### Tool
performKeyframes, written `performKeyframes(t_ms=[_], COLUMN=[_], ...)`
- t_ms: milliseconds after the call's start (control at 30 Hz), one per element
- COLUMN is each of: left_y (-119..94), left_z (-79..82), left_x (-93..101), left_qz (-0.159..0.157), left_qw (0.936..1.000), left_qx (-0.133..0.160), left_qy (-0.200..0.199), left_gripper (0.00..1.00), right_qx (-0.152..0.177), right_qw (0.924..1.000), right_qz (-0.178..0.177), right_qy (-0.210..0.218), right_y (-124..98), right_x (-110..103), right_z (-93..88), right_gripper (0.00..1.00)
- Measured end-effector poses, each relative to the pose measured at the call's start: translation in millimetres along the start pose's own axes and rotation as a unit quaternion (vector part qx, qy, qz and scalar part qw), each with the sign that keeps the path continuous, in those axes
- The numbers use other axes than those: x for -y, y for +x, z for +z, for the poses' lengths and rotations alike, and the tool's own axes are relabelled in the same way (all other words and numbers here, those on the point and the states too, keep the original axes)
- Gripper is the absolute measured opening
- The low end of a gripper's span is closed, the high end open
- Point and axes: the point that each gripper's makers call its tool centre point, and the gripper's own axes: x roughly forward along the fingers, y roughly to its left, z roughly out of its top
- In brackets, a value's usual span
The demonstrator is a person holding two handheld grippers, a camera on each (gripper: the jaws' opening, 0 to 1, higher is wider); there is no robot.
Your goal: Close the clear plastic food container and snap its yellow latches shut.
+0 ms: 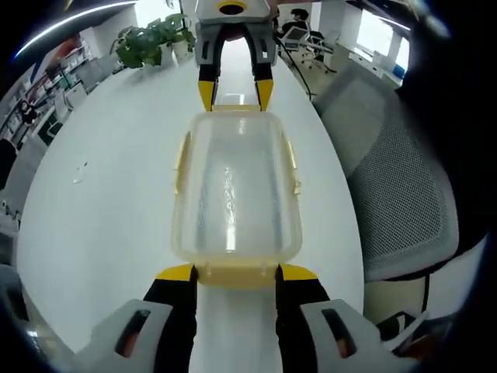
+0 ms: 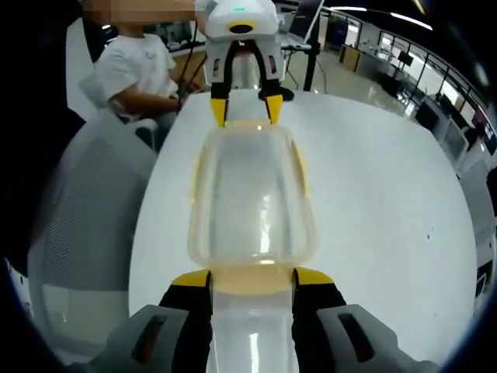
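Container (image 1: 235, 190), clear plastic, lid on, is seen lying at frame centre on white table (image 1: 109, 194), lengthwise between two facing grippers. Left gripper (image 1: 236, 273) is levelled from bottom of left gripper view, yellow tips spread at both corners of near end latch (image 1: 237, 274); right gripper (image 2: 251, 279) is posed likewise at opposite end. Jaws apart on both, nothing clamped. Potted plant (image 1: 151, 39) is shown upper left in left gripper view; seated person (image 2: 140, 70) upper left in right gripper view. Mesh chair (image 1: 404, 194) is seen beside table.
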Motion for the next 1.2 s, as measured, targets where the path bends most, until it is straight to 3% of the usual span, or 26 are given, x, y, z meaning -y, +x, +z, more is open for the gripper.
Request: performKeyframes(t_ms=[1200], left_y=[30.4], left_z=[59.8], left_x=[-2.5], left_qz=[-0.003], left_qw=[0.9999], left_qx=[0.008], left_qy=[0.006], left_gripper=[0.38], right_qx=[-0.013], right_qw=[0.9999], right_qz=[-0.008], right_qy=[0.007], right_y=[-34.6], right_x=[1.0], right_z=[-59.0], right_gripper=[0.38])
